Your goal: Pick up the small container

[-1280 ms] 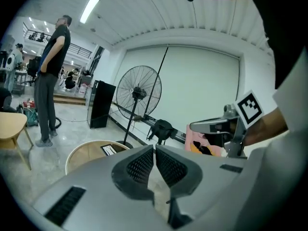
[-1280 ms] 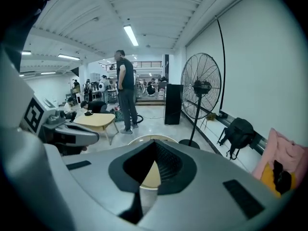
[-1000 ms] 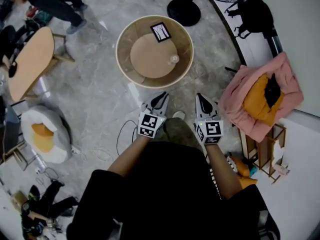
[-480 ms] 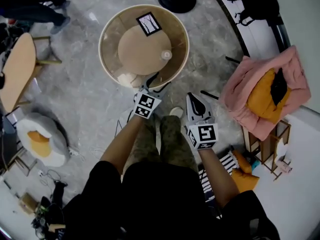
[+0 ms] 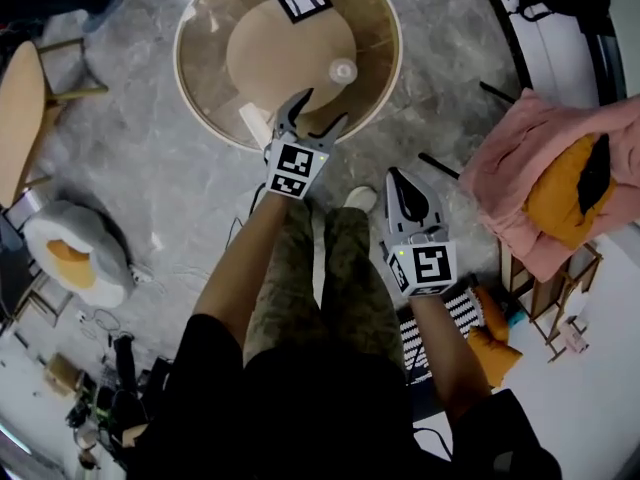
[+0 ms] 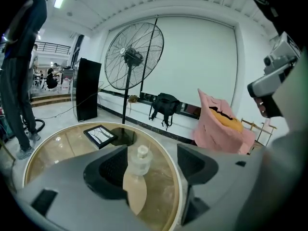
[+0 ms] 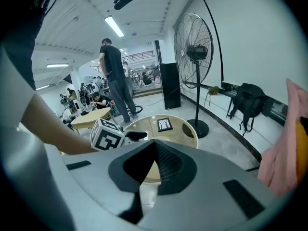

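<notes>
As the left gripper (image 5: 322,110) reaches the table (image 5: 205,28): its jaws were pressed together a second ago, have just been opening, and now stand spread wide with nothing pinched between them.
Change: a second ago both grippers hung over bare floor, short of the table. Now the left tips lie over the near rim, and the table fills more of the head view.
Meaning: the reach for the pick looks begun, but no grip is made. The left gripper seems readied to take the container, which is not yet touched.
Right gripper (image 5: 402,180): held back over the floor near a shoe (image 5: 360,198), jaws pressed together on nothing.
Container (image 5: 343,70): stands on the table top over the tan centre disc (image 5: 270,58), beyond the left tips and apart from them. In the left gripper view it shows in the gap, close to the left finger's line.
Axis: long axis vertical. It stands upright, narrow cap up and base down, leaning no way that shows.
Make: clear plastic, it seems, though the small view leaves that unsure.
Next: the spread tips would need to pass either side of the body before closing.
</notes>
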`<state>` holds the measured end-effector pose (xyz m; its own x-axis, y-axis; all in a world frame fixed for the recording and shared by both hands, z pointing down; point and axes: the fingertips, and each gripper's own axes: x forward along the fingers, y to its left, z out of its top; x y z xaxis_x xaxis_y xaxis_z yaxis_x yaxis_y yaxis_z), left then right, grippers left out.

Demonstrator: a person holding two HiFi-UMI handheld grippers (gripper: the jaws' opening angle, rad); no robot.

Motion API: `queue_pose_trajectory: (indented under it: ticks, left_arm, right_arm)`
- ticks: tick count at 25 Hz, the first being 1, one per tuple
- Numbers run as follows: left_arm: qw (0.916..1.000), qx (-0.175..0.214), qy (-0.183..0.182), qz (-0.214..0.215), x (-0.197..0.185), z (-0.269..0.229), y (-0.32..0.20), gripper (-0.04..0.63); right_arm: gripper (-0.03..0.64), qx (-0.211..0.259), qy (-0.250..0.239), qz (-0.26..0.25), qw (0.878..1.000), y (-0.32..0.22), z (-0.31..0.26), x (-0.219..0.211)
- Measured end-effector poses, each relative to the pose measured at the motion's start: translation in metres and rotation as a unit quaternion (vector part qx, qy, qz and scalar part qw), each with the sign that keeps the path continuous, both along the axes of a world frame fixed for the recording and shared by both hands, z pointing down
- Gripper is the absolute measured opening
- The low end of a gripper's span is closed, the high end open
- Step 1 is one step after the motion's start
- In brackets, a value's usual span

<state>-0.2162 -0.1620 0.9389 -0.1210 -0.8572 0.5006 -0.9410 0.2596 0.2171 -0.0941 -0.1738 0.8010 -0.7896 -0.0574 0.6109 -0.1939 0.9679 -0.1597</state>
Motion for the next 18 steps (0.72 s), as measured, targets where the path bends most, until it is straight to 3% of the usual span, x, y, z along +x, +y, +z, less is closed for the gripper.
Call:
queue_pose_trajectory:
  ticks: [8, 18]
  left_arm:
    - [0.9995, -0.032, -0.002, 0.001, 0.0, 0.074, -0.017, 0.336]
    - [0.999, -0.031, -0.027, 0.017, -0.017, 0.132, -0.061, 0.36]
  right_arm:
    - [0.021, -0.018, 0.02, 0.059, 0.998, 0.0, 0.049, 0.014]
    - [0.021, -0.037, 0.017, 0.093, 0.995, -0.004, 0.099, 0.033]
